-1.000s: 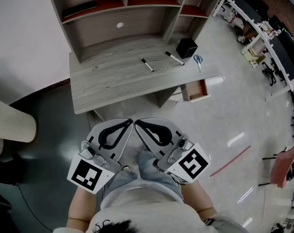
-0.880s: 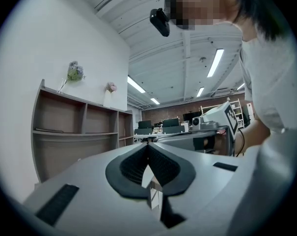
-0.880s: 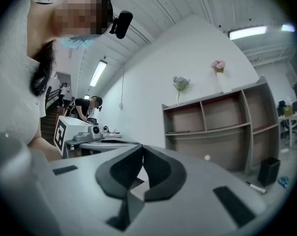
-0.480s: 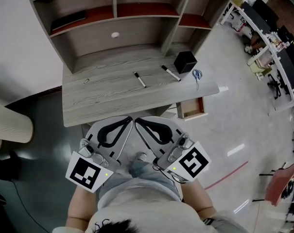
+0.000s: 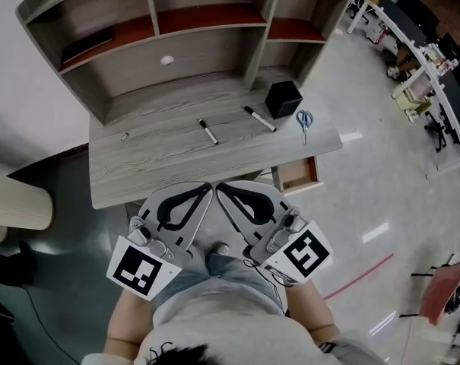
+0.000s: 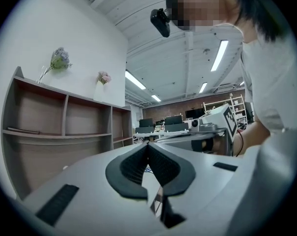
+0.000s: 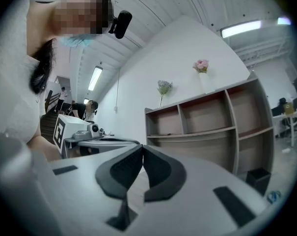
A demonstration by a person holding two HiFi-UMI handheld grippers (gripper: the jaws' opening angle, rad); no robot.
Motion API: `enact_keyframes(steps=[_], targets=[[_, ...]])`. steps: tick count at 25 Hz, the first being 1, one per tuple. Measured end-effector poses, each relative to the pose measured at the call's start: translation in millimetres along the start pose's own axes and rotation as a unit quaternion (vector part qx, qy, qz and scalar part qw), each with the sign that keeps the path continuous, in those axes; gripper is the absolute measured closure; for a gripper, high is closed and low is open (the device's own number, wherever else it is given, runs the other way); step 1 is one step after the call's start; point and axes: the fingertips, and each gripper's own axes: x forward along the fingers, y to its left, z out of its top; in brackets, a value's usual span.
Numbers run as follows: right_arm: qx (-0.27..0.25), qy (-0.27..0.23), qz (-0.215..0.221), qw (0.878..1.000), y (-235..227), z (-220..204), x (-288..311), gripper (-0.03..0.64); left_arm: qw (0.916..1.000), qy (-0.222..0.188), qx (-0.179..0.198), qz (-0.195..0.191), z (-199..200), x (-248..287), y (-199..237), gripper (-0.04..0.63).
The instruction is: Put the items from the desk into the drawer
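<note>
Lying on the grey wood-grain desk are one marker, a second marker, a black cube-shaped holder and blue-handled scissors. The drawer is hanging open below the desk's right end, over glossy floor. The left gripper and the right gripper are hovering before the desk, ribbed jaws pressing together, apparently gripping nothing.

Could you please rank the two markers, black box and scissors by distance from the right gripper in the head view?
From the right gripper:
1. Left marker, middle of the desk.
2. Right marker, further right.
3. Black box and scissors, at the right end: too close to call.
</note>
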Motion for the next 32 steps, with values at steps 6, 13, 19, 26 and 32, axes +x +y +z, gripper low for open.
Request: enact_keyframes(steps=[6, 13, 19, 26, 32], targets=[[0.004, -0.001, -0.018, 1.000, -23, -5, 6, 0.606, 0.9998, 0.004, -0.001, -0.021, -6, 22, 13, 0.588], [-0.004, 0.007, -0.055, 0.998, -60, -3, 29, 0.606, 0.9984, -0.006, -0.001, -0.055, -4, 52, 46, 0.588], [0.000, 0.017, -0.077, 0.997, -90, -9, 70, 0.606, 0.9970, -0.001, 0.001, -0.078, -9, 70, 91, 0.588], [0.011, 0.042, -0.101, 0.994, -122, -30, 121, 0.606, 0.9953, 0.010, -0.004, -0.096, -24, 80, 147, 0.588], [0.029, 0.084, -0.136, 0.987, -158, -70, 146, 0.606, 0.9925, 0.019, 0.000, -0.120, -39, 91, 183, 0.588]])
